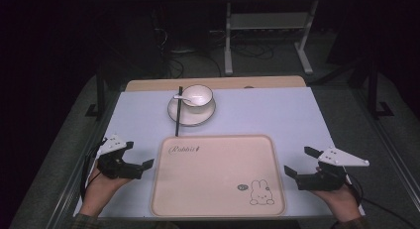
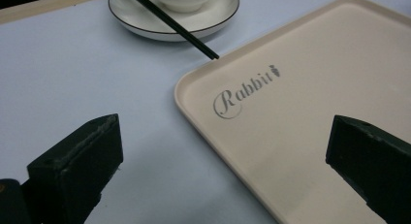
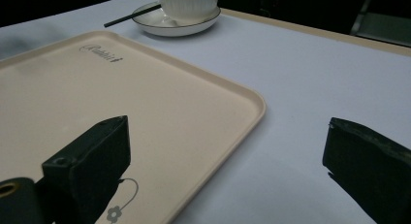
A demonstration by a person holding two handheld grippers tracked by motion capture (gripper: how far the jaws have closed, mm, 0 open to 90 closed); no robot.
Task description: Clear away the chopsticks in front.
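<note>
A cream tray printed with "Rabbit" and a small bunny lies at the table's near middle, with nothing on it. Behind it a white bowl with a spoon in it sits on a white plate. Black chopsticks rest across the plate's left side, their tips near the tray's far edge. My left gripper is open just off the tray's left edge. My right gripper is open at the tray's right edge. Neither holds anything.
A pale blue mat covers the wooden table. Beyond the table a white metal stand and loose cables lie on the dark floor. A dark frame post stands at the far left corner.
</note>
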